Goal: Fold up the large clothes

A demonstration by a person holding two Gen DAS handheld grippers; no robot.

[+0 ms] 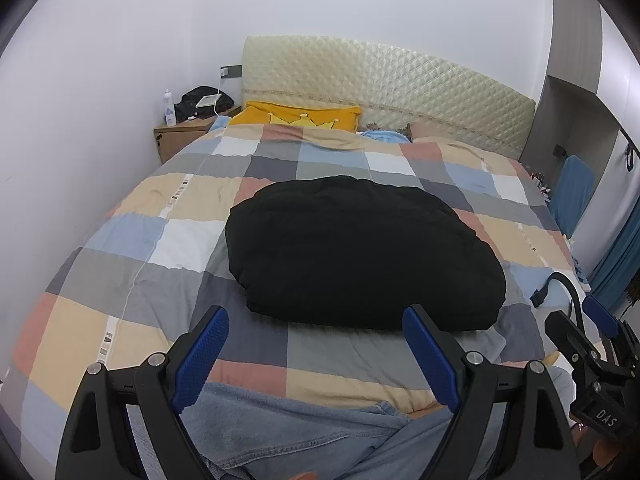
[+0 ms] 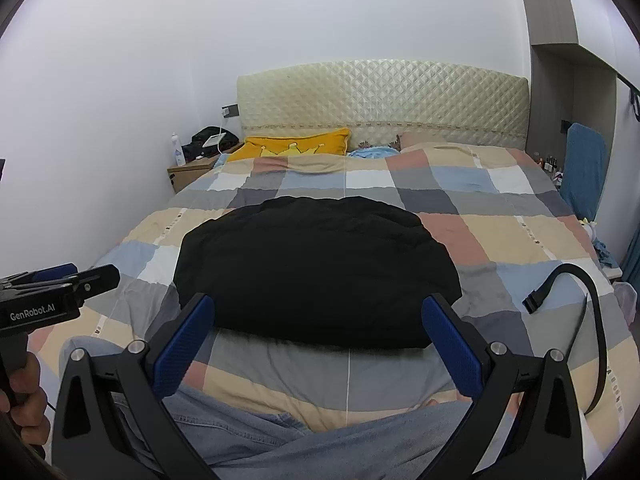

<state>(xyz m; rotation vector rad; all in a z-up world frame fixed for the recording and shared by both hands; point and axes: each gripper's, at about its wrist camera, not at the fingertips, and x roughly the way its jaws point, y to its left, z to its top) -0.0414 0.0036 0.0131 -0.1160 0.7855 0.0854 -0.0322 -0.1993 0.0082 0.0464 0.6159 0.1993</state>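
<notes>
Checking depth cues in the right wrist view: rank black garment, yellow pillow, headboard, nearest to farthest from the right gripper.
1. black garment: folded on the quilt, just ahead of the open right gripper.
2. yellow pillow: far end of the bed, left of centre.
3. headboard: upright behind the pillow, against the wall.

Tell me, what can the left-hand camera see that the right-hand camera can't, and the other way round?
Only the left wrist view shows the left gripper from behind, open, with the right gripper at its edge. Only the right wrist view shows the right gripper's own open fingers and the person's hand. Both show the folded black garment on the checked quilt, the yellow pillow and the headboard.
</notes>
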